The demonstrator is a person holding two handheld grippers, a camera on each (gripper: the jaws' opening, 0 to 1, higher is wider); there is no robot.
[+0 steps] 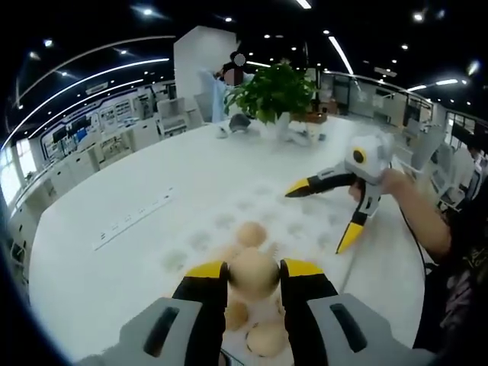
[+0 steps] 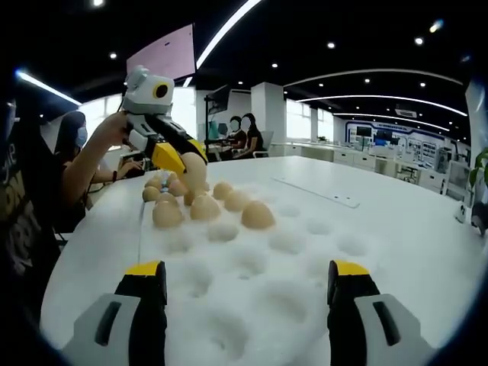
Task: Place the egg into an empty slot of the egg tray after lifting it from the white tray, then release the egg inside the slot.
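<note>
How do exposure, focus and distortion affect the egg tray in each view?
Left gripper view: the white egg tray is washed out, its slots faint; the held egg in the left gripper is soft; fisheye bends the table edge. Right gripper view: slots show clearer soft shadows, eggs fairly sharp, and the right gripper frames the tray.

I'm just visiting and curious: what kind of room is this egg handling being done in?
Probably a large open-plan office or showroom, not a kitchen. Long white desks stand in rows under strip ceiling lights, people sit at a table behind, and a potted plant stands on the big white table.
</note>
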